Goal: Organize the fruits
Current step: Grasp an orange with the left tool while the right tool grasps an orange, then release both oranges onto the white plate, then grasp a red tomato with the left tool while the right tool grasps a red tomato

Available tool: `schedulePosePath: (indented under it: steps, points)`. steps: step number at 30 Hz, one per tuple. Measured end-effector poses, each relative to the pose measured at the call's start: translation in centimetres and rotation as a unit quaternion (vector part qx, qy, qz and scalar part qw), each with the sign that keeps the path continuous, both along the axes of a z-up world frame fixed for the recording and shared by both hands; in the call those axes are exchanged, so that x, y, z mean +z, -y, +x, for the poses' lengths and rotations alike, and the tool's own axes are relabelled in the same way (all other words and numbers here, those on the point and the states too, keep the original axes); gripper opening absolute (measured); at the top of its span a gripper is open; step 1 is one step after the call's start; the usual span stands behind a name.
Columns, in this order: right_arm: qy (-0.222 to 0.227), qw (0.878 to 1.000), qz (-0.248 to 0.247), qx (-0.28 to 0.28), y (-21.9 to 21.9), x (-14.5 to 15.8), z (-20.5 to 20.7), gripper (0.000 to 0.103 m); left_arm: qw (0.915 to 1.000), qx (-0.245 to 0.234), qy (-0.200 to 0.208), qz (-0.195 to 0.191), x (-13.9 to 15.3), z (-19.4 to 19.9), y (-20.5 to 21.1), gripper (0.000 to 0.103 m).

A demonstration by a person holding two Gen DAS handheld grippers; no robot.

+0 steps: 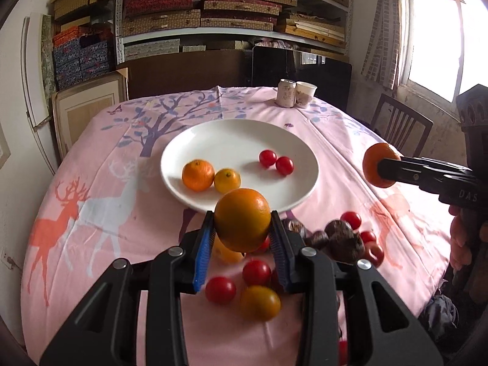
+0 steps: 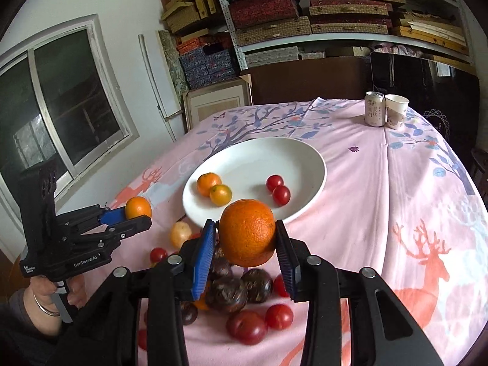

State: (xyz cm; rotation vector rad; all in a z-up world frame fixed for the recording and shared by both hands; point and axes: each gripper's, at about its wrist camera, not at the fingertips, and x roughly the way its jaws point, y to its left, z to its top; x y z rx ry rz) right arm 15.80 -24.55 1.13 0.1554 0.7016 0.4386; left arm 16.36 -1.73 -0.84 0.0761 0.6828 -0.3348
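Resting at frame centre on the pink-clothed counter [image 1: 91, 244], the round white ceramic plate [image 1: 231, 134] is seen holding two small oranges [image 1: 198, 174] and two red cherry tomatoes [image 1: 276, 161]. A round orange [image 1: 242, 219] is pinched by the left gripper [image 1: 242, 231]; a deeper orange one [image 2: 247, 236] by the right gripper [image 2: 247, 241]. Loose fruit lies below.

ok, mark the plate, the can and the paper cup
plate [image 1: 231, 135]: left wrist view, bare white centre.
can [image 2: 374, 110]: right wrist view, side wall label.
paper cup [image 2: 396, 113]: right wrist view, outer wall, beside the can.
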Motion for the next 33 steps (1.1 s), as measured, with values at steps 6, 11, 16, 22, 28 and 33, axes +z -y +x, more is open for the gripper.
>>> schedulePosePath:
  steps: [6,11,16,22,28,33]
  points:
    - [-0.025,0.999,0.001,-0.033,-0.4,-0.9,7.9,0.039,0.9996,0.006,-0.013,0.024,-0.2,9.2,3.0,0.035]
    - [-0.057,0.997,-0.009,-0.051,-0.7,-2.8,13.4,0.039,0.9976,0.014,-0.057,0.038,-2.0,15.5,4.4,0.035]
    - [-0.073,0.996,-0.003,-0.051,-1.1,-4.1,16.1,0.042,0.9946,0.038,-0.084,0.047,-3.5,18.6,4.2,0.049]
    - [-0.031,0.998,0.005,-0.052,-0.3,-2.5,13.4,0.047,0.9978,0.052,-0.032,0.024,-0.8,15.0,2.5,0.08]
    - [-0.028,0.998,0.007,-0.047,1.0,-1.5,7.9,0.047,0.9992,0.011,-0.023,0.03,-0.2,7.3,1.9,0.08]
    - [-0.035,0.998,-0.002,-0.045,2.4,-2.5,2.2,0.047,0.9972,-0.043,-0.017,0.059,-1.3,-1.7,2.2,0.08]
